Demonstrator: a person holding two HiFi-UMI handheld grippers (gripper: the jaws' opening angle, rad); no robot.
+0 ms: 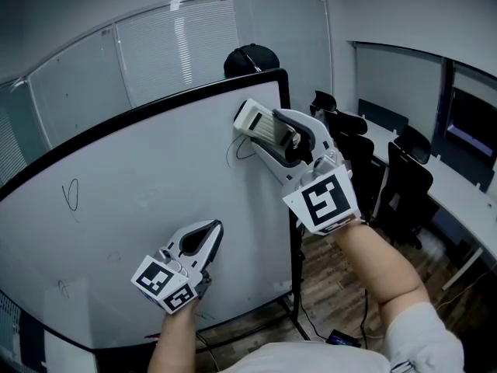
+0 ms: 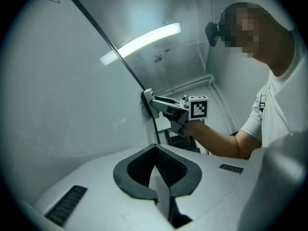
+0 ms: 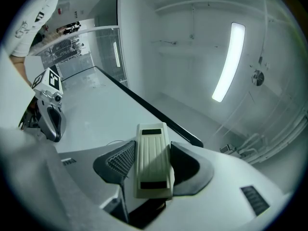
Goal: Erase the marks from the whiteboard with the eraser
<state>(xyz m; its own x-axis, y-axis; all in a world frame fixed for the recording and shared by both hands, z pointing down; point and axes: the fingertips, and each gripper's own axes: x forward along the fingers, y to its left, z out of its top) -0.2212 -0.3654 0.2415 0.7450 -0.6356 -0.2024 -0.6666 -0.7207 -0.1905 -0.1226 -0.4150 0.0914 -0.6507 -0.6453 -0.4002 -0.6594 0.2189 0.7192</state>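
The person is holding the right hand-held gripper (image 1: pixel 279 134) up near the top right corner of the large white whiteboard with a black frame (image 1: pixel 140 169). Its jaws are pinching a pale cream rectangular plastic eraser (image 3: pixel 153 160) by its 2 long sides, with the eraser's far end sticking out past the fingertips. From the left gripper view, that end seems to be touching the whiteboard close to its right edge, just above a thin black scribble (image 1: pixel 235 152). Whether the wiping face is lying flat on the whiteboard cannot be told.

The left hand-held gripper (image 2: pixel 156 152) is hanging in front of the whiteboard's lower middle. Its jaws are pressed together with nothing between them, and it is taking no part in the work.

The step in hand appears to be the wiping of the scribble by the right edge. At least 2 more marks are waiting: a black loop (image 1: pixel 71 195) near the left edge and a small faint mark (image 1: pixel 62 287) toward the bottom left corner.

The next move is likely calling for the eraser to be pressed flat and swept down across the scribble. A long carry leftward to the loop would follow, so the pinch on the eraser needs to be firm enough that it is not twisting under the rubbing.
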